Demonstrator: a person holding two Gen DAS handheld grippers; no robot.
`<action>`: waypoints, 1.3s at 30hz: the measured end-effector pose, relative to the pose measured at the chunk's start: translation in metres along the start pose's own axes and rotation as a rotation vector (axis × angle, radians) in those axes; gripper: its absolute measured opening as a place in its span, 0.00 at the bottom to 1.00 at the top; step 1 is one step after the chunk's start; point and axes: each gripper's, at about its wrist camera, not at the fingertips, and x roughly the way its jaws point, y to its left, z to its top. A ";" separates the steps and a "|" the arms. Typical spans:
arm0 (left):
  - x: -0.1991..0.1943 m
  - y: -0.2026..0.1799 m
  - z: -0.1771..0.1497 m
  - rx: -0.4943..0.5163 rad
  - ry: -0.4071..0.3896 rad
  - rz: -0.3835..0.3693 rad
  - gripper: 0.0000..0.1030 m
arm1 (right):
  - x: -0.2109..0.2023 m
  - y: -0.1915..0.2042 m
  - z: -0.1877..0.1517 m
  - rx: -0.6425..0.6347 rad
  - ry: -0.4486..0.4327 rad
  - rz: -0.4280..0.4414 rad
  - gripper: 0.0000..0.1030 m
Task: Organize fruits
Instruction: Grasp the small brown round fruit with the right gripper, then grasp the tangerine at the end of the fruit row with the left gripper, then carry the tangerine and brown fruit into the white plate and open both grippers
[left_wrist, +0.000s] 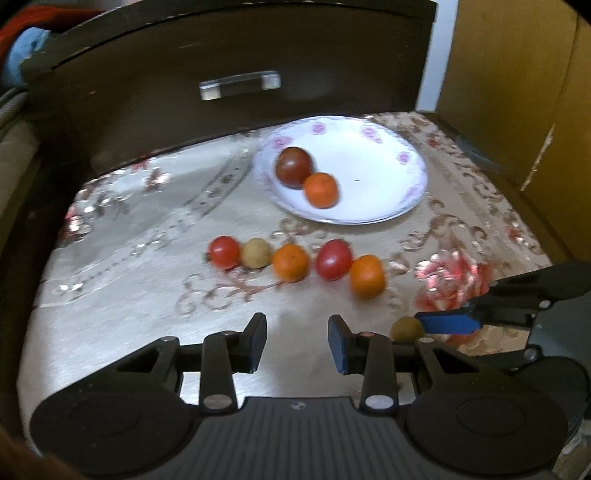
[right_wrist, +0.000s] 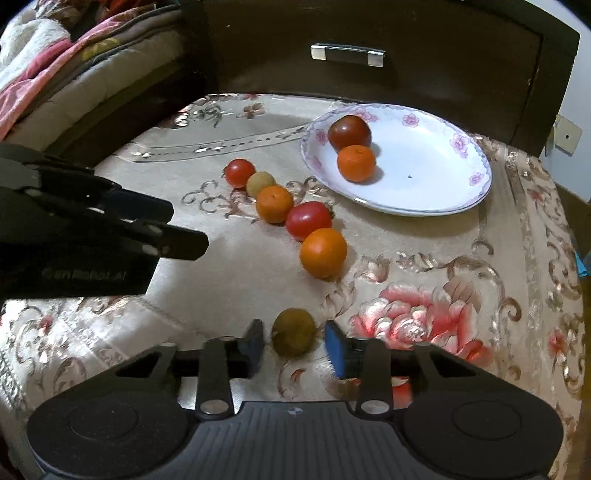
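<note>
A white flowered plate (right_wrist: 436, 177) (left_wrist: 380, 173) holds a dark red tomato (right_wrist: 349, 132) and an orange (right_wrist: 356, 163). On the cloth in front of it lies a row of fruits: a small tomato (right_wrist: 240, 172), a tan longan (right_wrist: 260, 183), an orange (right_wrist: 274, 204), a red tomato (right_wrist: 308, 220) and a larger orange (right_wrist: 323, 253). A brownish-green fruit (right_wrist: 293, 331) (left_wrist: 406, 329) sits between the fingers of my open right gripper (right_wrist: 294, 343), with gaps on both sides. My left gripper (left_wrist: 297, 341) is open and empty, above bare cloth.
The fruits lie on a floral tablecloth (right_wrist: 424, 314). A dark wooden cabinet with a metal handle (right_wrist: 347, 54) stands right behind the table. Bedding (right_wrist: 55, 74) lies at the left. A wooden door (left_wrist: 517, 92) is at the right.
</note>
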 end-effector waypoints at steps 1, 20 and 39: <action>0.002 -0.004 0.001 0.003 0.002 -0.017 0.43 | 0.000 -0.002 0.000 0.008 0.003 0.003 0.20; 0.054 -0.044 0.019 -0.021 0.021 -0.056 0.43 | -0.031 -0.058 -0.013 0.137 -0.013 -0.072 0.19; 0.031 -0.038 0.023 -0.033 -0.051 -0.048 0.37 | -0.033 -0.067 0.004 0.156 -0.060 -0.087 0.19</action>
